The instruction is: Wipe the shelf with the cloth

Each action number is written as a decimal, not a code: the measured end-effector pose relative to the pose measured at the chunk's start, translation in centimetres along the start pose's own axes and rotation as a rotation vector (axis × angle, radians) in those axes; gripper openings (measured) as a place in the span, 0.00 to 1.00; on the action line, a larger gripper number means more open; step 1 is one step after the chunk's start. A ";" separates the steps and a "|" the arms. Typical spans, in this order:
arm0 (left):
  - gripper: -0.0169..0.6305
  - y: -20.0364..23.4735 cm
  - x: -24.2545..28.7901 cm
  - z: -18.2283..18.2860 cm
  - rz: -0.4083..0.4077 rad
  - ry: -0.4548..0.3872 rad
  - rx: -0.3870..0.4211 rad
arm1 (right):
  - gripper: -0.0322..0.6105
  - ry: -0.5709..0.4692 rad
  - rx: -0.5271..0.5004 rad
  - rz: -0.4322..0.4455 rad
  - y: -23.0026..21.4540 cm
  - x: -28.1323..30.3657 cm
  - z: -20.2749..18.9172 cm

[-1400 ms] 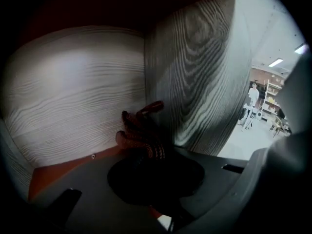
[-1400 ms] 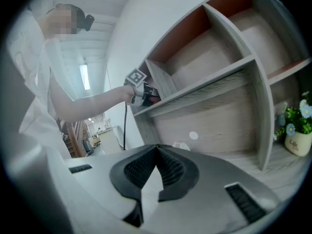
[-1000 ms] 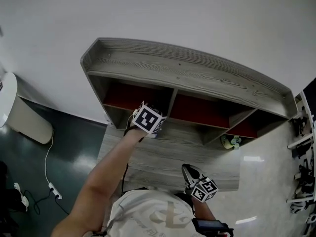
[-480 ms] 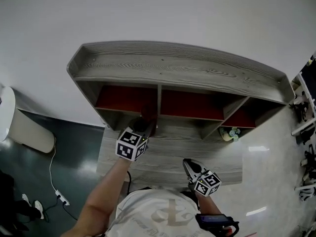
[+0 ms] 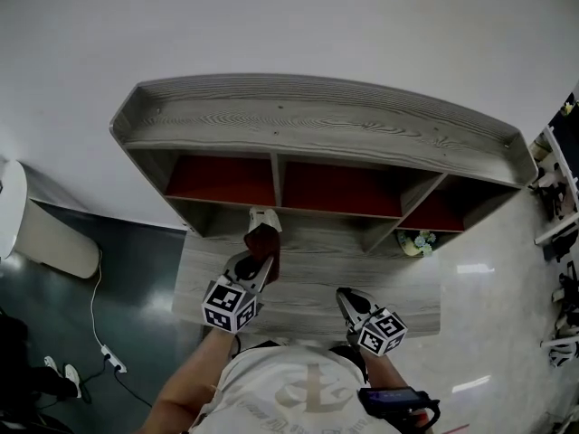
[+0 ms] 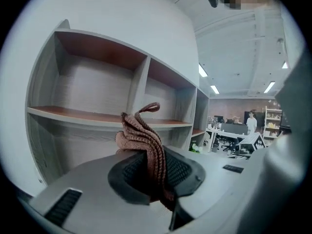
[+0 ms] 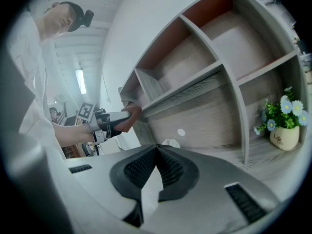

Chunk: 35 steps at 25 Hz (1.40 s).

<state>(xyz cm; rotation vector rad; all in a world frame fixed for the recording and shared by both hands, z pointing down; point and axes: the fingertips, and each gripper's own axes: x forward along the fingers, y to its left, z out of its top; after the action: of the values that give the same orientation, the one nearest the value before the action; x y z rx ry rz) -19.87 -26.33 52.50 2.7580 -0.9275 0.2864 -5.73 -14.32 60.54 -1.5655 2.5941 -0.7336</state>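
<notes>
The shelf [image 5: 317, 129] is the biggest thing here: a grey wood-grain unit against the white wall, split by uprights into three compartments with reddish boards inside. All three look bare, so a wipe could run along them without anything to lift aside. Below it runs the matching grey table [image 5: 308, 274], where the person stands close in, likely so both arms reach the compartments.

The left gripper [image 5: 260, 253] is held forward over the table, aimed at the upright between the left and middle compartments. Its fingers [image 6: 183, 172] are clamped on the cloth, which suggests this arm is the one meant to do the wiping. The right gripper [image 5: 346, 298] hangs back, low and close to the body on the person's right. Its fingers [image 7: 173, 167] are pressed together with nothing between them; I judge it is simply kept out of the way.

The cloth [image 6: 144, 138] is a brown knitted piece, bunched and standing up out of the grip with a small loop at its top. That leaves a soft wad ahead of the fingertips to meet the wood. In the right gripper view it sits right at the front edge of a shelf board, though contact cannot be confirmed.

A small flower pot [image 7: 283, 130] stands under the right-hand compartment, well apart from the cloth.
</notes>
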 end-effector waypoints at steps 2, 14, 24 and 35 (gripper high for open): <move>0.12 -0.6 -0.1 -0.2 0.022 -0.012 -0.012 | 0.06 0.010 -0.001 0.010 -0.3 0.1 -0.1; 0.13 -5.0 2.1 0.4 0.087 -0.001 -0.020 | 0.06 0.019 -0.023 0.084 -3.0 -1.6 2.1; 0.13 -5.8 6.4 4.8 0.219 0.008 0.086 | 0.06 0.029 0.002 0.107 -6.8 -5.5 2.7; 0.13 -2.3 12.0 10.8 0.427 0.074 0.208 | 0.06 -0.005 0.018 0.117 -10.7 -8.7 4.0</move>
<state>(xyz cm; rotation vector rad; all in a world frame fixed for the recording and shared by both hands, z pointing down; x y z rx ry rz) -7.84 -34.24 44.86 2.6760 -1.5411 0.5786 8.54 -12.65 59.40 -1.3948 2.6408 -0.7406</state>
